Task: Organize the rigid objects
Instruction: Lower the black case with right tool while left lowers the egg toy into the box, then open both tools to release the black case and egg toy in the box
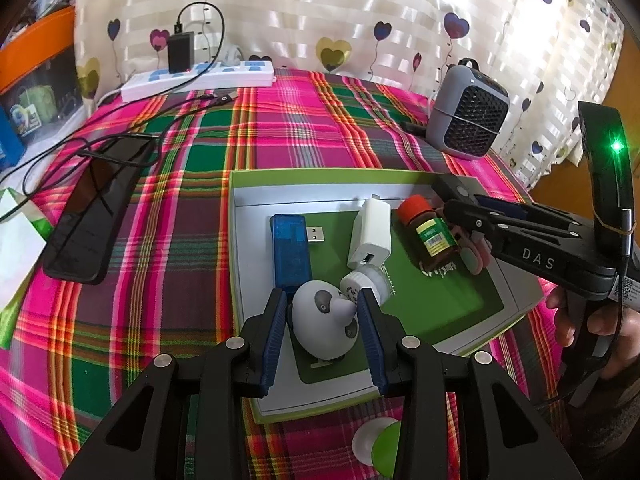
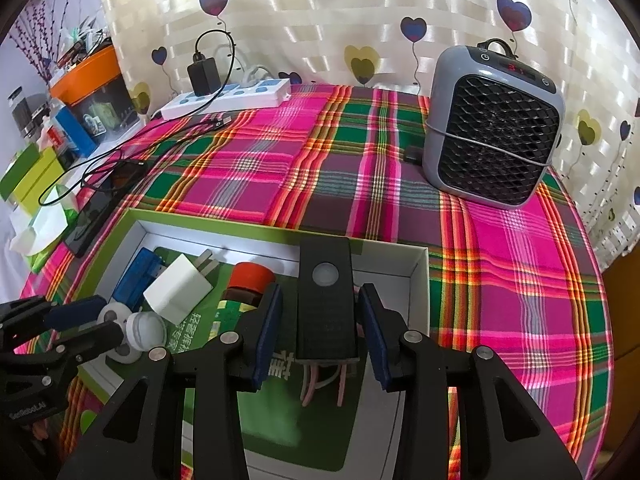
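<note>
Over on the table (image 1: 280, 128) with the loud plaid cloth, a shallow box (image 1: 320, 176) sits near the front edge, and pretty much everything that matters is inside it.

The left gripper (image 1: 322, 296) is down at the box's near-left corner with a white egg-shaped toy (image 1: 324, 320) with grey patches between its blue pads. The pads look right up against both sides of it, but honestly I can't tell if they're squeezing or just sitting there. The toy seems to rest on the box floor.

The right gripper (image 2: 320, 290) is at the right side of the box with its jaws apart. A black remote (image 2: 326, 304) lies between them, with a visible gap on each side, so nothing is pinching it. The remote is tilted, its far end propped on the box's far wall. Some pink bits poke out under its near end; no idea what they are. A hand (image 1: 580, 320) is wrapped around that gripper's handle.

Other stuff in the box: a blue USB stick (image 1: 290, 248) along the left side, a white charger (image 1: 370, 236) in the middle, and a brown bottle (image 1: 430, 232) with a red cap lying just right of it. A small white bottle (image 1: 368, 284) lies touching the toy.

Outside the box, a grey heater (image 2: 496, 136) stands at the far right corner, a power strip (image 1: 200, 76) runs along the far edge, and a phone (image 1: 92, 216) lies by the left edge.
</note>
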`<control>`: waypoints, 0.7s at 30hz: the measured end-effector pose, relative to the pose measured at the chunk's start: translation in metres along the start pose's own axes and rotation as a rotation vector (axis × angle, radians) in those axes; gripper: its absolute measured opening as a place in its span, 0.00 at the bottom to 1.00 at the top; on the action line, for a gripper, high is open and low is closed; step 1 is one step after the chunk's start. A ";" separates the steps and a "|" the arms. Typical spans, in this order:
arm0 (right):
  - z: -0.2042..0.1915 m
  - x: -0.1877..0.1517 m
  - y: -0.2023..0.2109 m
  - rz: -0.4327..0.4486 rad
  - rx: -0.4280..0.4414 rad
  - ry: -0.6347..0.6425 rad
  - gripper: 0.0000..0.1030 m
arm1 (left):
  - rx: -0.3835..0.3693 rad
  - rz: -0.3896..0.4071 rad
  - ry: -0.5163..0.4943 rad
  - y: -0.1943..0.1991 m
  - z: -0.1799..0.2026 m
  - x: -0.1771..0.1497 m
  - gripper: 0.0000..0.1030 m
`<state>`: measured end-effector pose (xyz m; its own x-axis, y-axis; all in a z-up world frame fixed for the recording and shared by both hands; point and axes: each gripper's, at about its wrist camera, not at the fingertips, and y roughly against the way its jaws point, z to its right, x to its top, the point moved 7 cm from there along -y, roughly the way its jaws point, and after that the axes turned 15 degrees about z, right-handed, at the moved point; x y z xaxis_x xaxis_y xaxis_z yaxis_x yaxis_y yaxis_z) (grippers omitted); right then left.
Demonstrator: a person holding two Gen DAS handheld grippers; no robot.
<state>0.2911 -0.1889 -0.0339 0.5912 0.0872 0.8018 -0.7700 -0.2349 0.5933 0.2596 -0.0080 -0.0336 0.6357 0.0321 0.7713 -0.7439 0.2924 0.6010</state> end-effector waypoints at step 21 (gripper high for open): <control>-0.005 -0.001 0.028 0.052 -0.022 -0.022 0.40 | 0.010 0.036 -0.013 0.036 -0.003 -0.009 0.35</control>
<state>0.2682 -0.1903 -0.0176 0.5549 0.0541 0.8302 -0.8050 -0.2168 0.5522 0.2274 0.0055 -0.0198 0.6057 0.0297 0.7951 -0.7684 0.2813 0.5748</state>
